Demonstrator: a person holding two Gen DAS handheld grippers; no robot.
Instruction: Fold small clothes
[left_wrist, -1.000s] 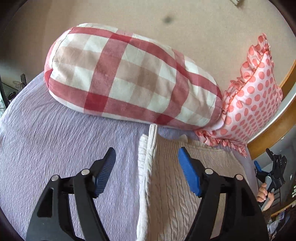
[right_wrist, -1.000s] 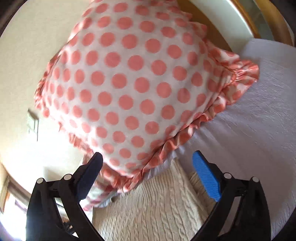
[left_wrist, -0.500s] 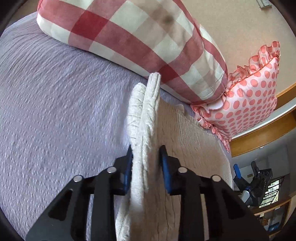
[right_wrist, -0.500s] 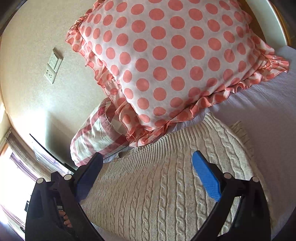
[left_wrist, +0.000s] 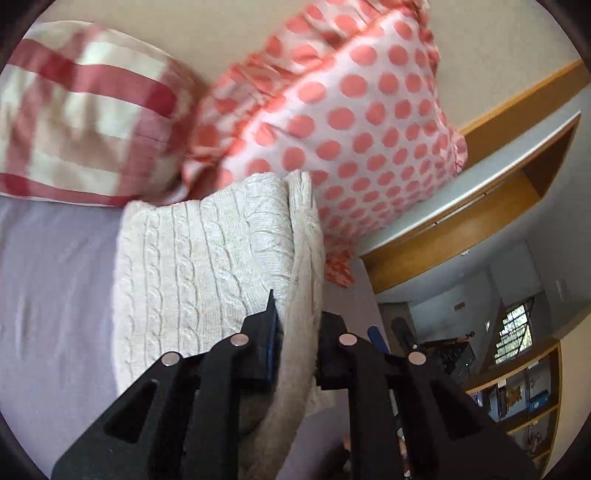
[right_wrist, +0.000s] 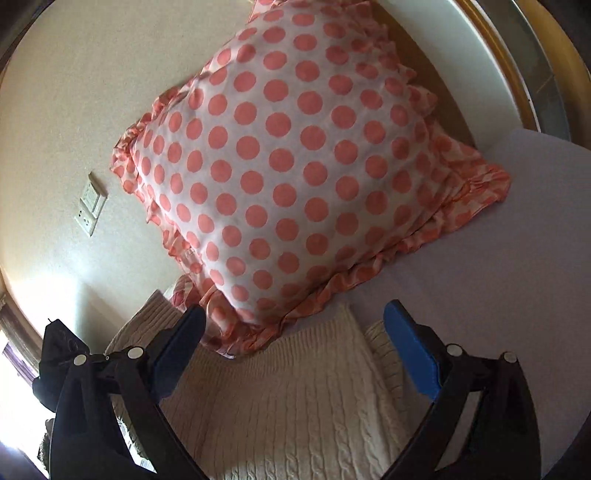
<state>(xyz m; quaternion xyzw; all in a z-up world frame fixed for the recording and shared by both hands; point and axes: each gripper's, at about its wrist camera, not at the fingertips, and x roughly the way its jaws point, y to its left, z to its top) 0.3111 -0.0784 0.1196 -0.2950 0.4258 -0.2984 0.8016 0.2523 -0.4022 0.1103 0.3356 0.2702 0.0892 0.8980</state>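
Observation:
A cream cable-knit sweater (left_wrist: 207, 266) lies on the lilac bedsheet (left_wrist: 55, 280). My left gripper (left_wrist: 295, 332) is shut on a folded edge of the sweater and holds it lifted over the rest of the garment. In the right wrist view the sweater (right_wrist: 295, 402) lies below my right gripper (right_wrist: 295, 325), which is open and empty just above it, close to the polka-dot pillow. My right gripper also shows faintly behind the left one in the left wrist view (left_wrist: 380, 339).
A pink polka-dot ruffled pillow (right_wrist: 295, 158) leans on the wall right behind the sweater. A red checked pillow (left_wrist: 85, 114) lies to its left. A wooden bed frame (left_wrist: 480, 206) and shelves (left_wrist: 524, 398) are on the right. A wall socket (right_wrist: 90, 206) is on the left.
My left gripper closed on the sweater's edge and has swung it up and to the right, over the garment. My right gripper stayed open and shifted back toward the polka-dot pillow.

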